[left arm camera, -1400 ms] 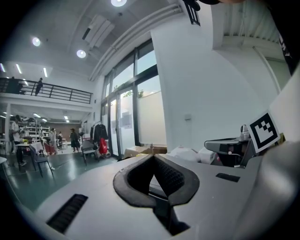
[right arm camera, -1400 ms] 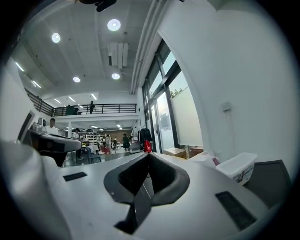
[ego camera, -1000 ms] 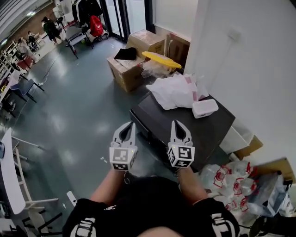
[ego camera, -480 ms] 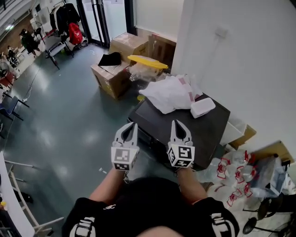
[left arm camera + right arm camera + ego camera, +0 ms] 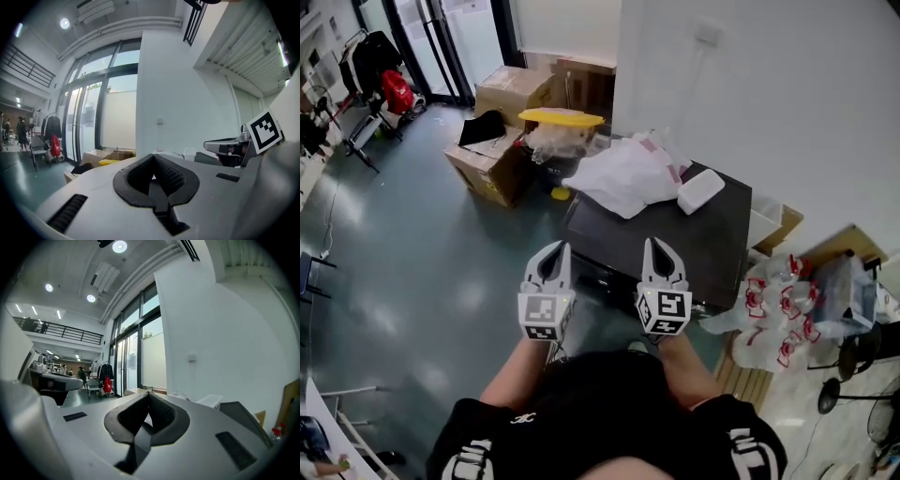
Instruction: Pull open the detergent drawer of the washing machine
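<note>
The washing machine (image 5: 703, 246) is a dark box against the white wall, seen from above in the head view. Its front top edge (image 5: 598, 274) lies just ahead of my grippers; I cannot make out the detergent drawer there. My left gripper (image 5: 554, 247) hangs over the floor left of the machine's front corner, shut and empty. Above the machine's front edge, my right gripper (image 5: 659, 244) is shut too, with nothing in it. In the left gripper view the closed tips (image 5: 152, 157) point at the wall. In the right gripper view the tips (image 5: 149, 394) meet as well.
White plastic bags (image 5: 619, 173) and a white box (image 5: 700, 190) lie on the machine's top. Cardboard boxes (image 5: 499, 150) and a yellow lid (image 5: 561, 117) stand behind it on the left. Packs of bottles (image 5: 778, 314) and a fan base (image 5: 853, 361) crowd the right.
The view has swung to the right: boxes and machine slid left in the picture. Both grippers turned along with it and stayed shut side by side.
</note>
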The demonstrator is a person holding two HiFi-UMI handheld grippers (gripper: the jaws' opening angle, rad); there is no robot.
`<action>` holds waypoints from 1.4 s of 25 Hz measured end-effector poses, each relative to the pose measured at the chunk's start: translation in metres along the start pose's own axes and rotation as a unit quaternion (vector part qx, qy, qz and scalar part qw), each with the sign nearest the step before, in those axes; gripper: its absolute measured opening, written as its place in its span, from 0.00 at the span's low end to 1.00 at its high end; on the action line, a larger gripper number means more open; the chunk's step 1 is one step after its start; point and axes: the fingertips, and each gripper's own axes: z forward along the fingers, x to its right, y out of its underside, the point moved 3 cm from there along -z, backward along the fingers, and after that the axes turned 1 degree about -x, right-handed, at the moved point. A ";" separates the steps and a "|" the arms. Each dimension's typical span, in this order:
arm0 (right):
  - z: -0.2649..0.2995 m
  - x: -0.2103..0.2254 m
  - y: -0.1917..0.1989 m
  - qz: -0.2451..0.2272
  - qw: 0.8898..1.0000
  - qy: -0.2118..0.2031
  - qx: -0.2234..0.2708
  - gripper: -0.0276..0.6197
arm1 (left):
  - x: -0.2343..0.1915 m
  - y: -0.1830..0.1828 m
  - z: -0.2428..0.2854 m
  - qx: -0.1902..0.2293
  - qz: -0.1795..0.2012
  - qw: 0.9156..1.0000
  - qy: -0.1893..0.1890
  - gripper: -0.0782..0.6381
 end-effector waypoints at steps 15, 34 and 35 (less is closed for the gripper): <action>-0.012 -0.004 0.005 0.002 0.998 0.057 -0.004 0.05 | 0.005 -0.002 0.010 0.027 -0.004 0.996 0.085 0.11; -0.021 -0.001 0.020 0.062 0.997 0.032 -0.019 0.05 | -0.020 0.084 0.000 0.046 -0.517 0.830 0.206 0.60; -0.023 -0.001 0.020 0.062 0.997 0.032 -0.020 0.05 | -0.019 0.094 -0.001 0.041 -0.538 0.816 0.205 0.60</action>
